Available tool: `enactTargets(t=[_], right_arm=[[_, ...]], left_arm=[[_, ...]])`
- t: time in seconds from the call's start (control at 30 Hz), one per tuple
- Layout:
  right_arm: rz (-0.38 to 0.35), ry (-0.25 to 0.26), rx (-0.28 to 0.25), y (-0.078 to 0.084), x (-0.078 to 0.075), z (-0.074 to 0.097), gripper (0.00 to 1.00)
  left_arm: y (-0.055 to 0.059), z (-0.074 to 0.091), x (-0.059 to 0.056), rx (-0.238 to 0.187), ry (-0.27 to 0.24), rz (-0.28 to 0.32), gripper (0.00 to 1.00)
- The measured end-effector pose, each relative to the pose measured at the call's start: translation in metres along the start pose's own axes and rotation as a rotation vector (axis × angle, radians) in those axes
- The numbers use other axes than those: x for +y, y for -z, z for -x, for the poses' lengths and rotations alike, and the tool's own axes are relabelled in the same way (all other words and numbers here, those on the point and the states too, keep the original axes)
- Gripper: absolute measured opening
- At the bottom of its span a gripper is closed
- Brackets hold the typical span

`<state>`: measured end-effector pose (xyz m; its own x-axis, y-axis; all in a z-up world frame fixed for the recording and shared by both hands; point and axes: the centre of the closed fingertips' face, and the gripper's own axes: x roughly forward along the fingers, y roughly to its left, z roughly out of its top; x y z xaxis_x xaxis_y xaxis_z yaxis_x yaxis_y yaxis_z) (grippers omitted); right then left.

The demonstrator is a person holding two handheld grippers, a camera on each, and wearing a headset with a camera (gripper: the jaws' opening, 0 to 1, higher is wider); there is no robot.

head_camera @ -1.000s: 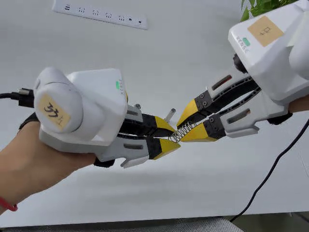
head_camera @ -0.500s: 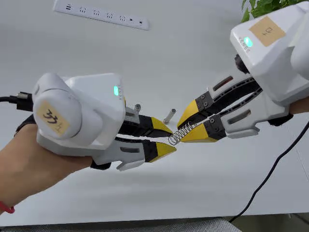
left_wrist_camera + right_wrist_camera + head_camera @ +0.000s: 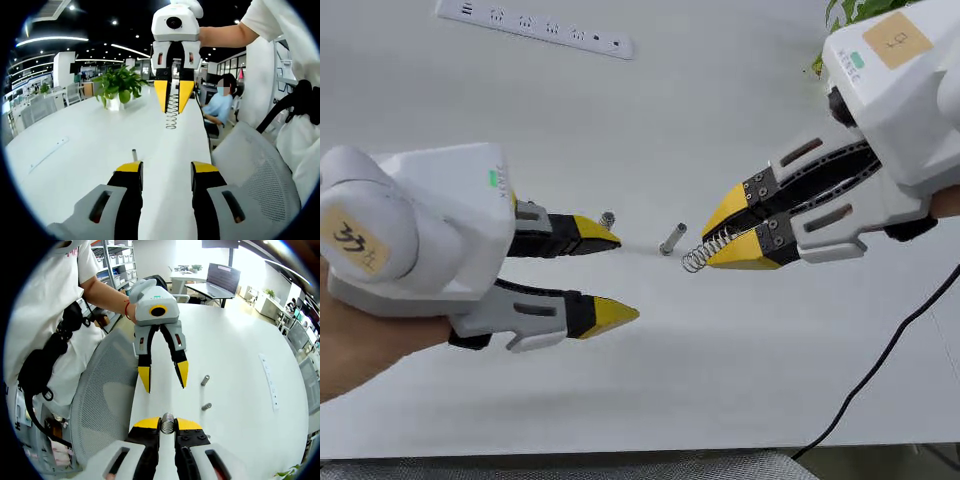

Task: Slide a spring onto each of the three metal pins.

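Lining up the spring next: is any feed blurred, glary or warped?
Head view: sharp, evenly lit, the spring crisp, soft shadows on the table. Left gripper view: fisheye curves the table edge, ceiling lights flare. Right gripper view: top right overexposed.

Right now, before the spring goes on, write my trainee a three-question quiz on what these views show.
1. True or false: the left gripper is shut.
2. Pick one. The right gripper holds: A a spring; B a screw; C a washer.
3. Short answer: how many metal pins show on the table in the head view?

Key: 1 false, its jaws stand wide apart with nothing between them. 2 A, clamped with one end sticking out past the tips. 3 two.
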<state>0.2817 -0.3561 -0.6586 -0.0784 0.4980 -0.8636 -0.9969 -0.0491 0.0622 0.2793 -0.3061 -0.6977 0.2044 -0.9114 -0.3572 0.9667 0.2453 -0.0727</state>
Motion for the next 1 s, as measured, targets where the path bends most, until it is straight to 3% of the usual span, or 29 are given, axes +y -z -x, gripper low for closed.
enactTargets(t=[0.53,0.77,1.0], right_arm=[[-0.074,0.103,0.108,0.035,-0.054,-0.006,0.06],[-0.099,0.122,0.152,0.051,-0.076,-0.017,0.06],[-0.114,0.137,0.188,0.061,-0.09,-0.026,0.06]], left_arm=[[0.04,0.051,0.035,0.04,-0.112,0.018,0.56],[0.052,0.067,0.047,0.038,-0.143,0.046,0.72],[0.062,0.072,0.053,0.021,-0.139,0.07,0.92]])
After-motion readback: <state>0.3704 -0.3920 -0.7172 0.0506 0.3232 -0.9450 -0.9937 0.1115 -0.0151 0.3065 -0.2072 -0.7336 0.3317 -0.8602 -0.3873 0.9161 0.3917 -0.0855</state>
